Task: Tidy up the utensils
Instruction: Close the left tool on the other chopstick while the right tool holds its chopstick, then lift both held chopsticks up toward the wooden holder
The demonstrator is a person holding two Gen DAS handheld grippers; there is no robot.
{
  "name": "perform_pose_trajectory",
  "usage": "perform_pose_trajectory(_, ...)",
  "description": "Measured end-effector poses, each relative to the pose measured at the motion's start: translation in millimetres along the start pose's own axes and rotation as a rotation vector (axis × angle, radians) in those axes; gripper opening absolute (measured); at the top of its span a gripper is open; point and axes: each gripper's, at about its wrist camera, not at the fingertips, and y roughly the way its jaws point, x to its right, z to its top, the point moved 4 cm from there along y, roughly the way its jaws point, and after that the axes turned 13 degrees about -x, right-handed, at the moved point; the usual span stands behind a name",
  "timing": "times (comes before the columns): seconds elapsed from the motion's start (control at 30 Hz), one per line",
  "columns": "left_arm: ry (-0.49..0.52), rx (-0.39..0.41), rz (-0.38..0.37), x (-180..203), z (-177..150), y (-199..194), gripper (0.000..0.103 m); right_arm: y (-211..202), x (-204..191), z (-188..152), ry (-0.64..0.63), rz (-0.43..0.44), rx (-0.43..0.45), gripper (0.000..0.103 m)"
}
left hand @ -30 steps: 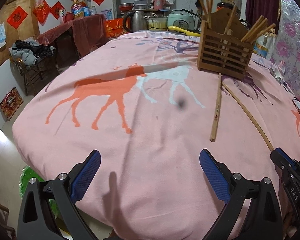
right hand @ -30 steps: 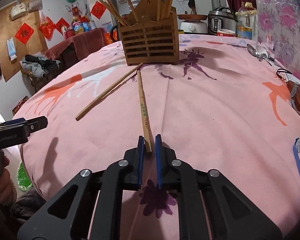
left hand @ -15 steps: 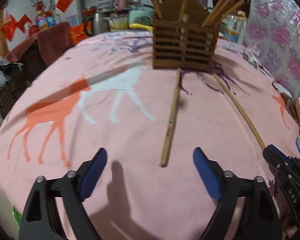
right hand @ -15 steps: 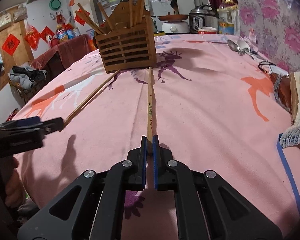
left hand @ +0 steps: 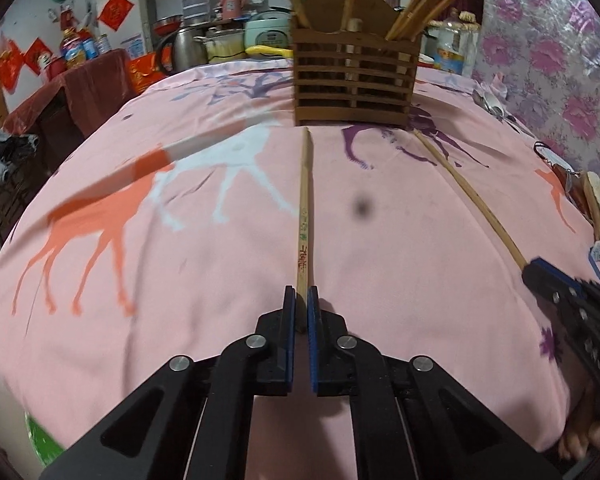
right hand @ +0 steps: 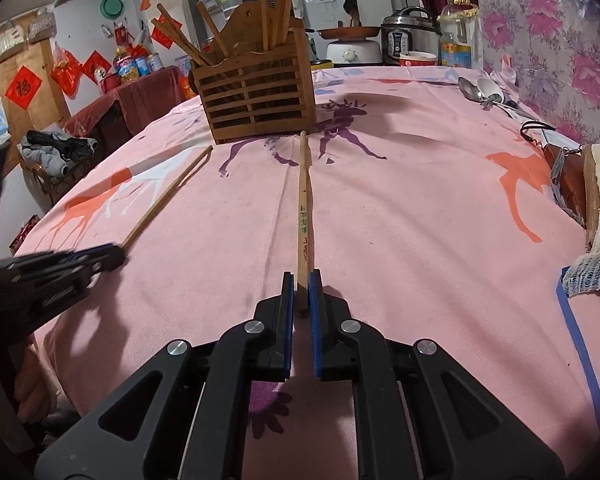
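Note:
Two wooden chopsticks lie on the pink tablecloth, pointing at a slatted wooden utensil holder [left hand: 354, 80] that stands with several chopsticks in it; the holder also shows in the right wrist view [right hand: 256, 94]. My left gripper [left hand: 301, 294] is shut on the near end of one chopstick [left hand: 305, 208]. My right gripper [right hand: 301, 280] is shut on the near end of the other chopstick [right hand: 303, 208]. The right gripper also shows in the left wrist view [left hand: 540, 276], holding its chopstick [left hand: 468, 192]. The left gripper shows in the right wrist view [right hand: 100, 258], holding its chopstick [right hand: 168, 196].
Metal spoons [right hand: 482, 92] lie at the table's far right. A brown pouch and white cloth [right hand: 596, 208] sit at the right edge. Pots, a rice cooker [right hand: 410, 36] and bottles crowd the back. A side table [left hand: 88, 76] stands at the left.
My left gripper moved right to the chopstick and closed from wide open onto its near end. My right gripper stayed shut on its chopstick.

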Motion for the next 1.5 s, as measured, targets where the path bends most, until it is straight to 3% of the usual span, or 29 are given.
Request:
perform_pose_trajectory(0.07,-0.015,0.002,-0.004,-5,-7,-4,0.009,-1,-1,0,-0.004,-0.003,-0.001,0.011)
perform_pose_trajectory(0.13,-0.027,0.008,-0.005,-8,-8,-5,0.020,-1,-1,-1,-0.004,-0.005,-0.001,0.011)
perform_pose_trajectory(0.4,-0.036,0.042,0.011,-7,-6,-2,0.034,-1,-1,-3,-0.004,-0.010,-0.004,0.011)
perform_pose_trajectory(0.63,-0.031,0.063,0.021,-6,-10,-3,0.037,-1,-1,-4,-0.004,-0.010,-0.005,0.011)
perform_pose_trajectory(0.7,-0.030,0.069,0.019,-6,-11,-4,0.035,-1,-2,-5,-0.007,-0.014,-0.004,0.011)
perform_pose_trajectory(0.77,-0.020,0.073,0.003,-5,-12,-5,0.022,-1,-2,-4,-0.013,-0.017,-0.002,0.012)
perform_pose_trajectory(0.8,-0.011,0.071,-0.010,-3,-13,-5,0.006,-1,-2,-5,-0.021,-0.021,0.000,0.012)
perform_pose_trajectory(0.87,-0.001,0.070,-0.015,0,-14,-6,0.006,-1,-3,-6,-0.031,-0.020,0.003,0.008)
perform_pose_trajectory(1.23,-0.002,0.085,-0.003,1,-17,-32,0.006,-9,-5,-7,-0.035,-0.016,0.011,0.007)
perform_pose_trajectory(1.5,-0.022,0.146,0.009,-3,-9,-74,0.006,-56,-5,4,-0.025,-0.004,0.127,0.007)
